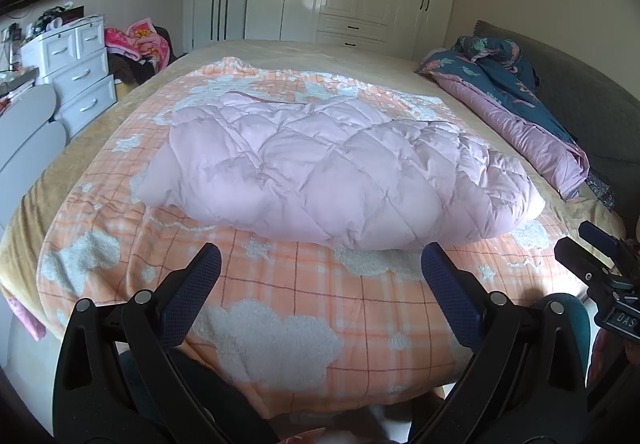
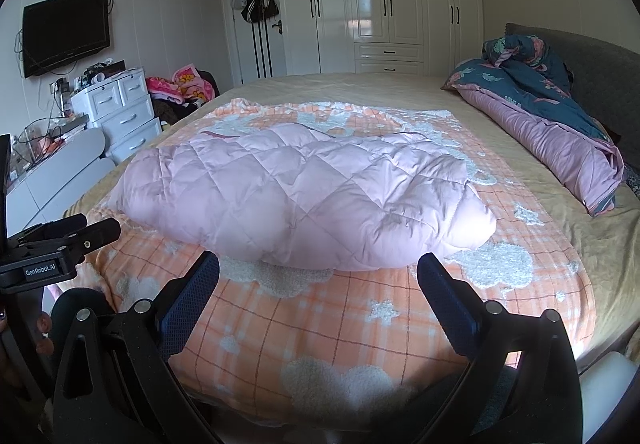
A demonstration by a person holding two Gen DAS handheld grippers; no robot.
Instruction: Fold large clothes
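A pale pink quilted puffer coat (image 1: 320, 172) lies folded in a thick bundle on an orange checked blanket with white clouds (image 1: 304, 304), on the bed. It also shows in the right wrist view (image 2: 296, 196). My left gripper (image 1: 320, 264) is open and empty, held just short of the coat's near edge. My right gripper (image 2: 318, 268) is open and empty too, also just in front of the coat. The right gripper shows at the right edge of the left wrist view (image 1: 600, 268), and the left gripper at the left edge of the right wrist view (image 2: 60, 244).
A rolled dark floral quilt with pink lining (image 2: 560, 124) lies by the grey headboard (image 2: 592, 72) at right. White drawers (image 2: 120, 112), a pile of clothes (image 2: 180, 88) and a wall TV (image 2: 66, 32) stand left. White wardrobes (image 2: 380, 4) line the far wall.
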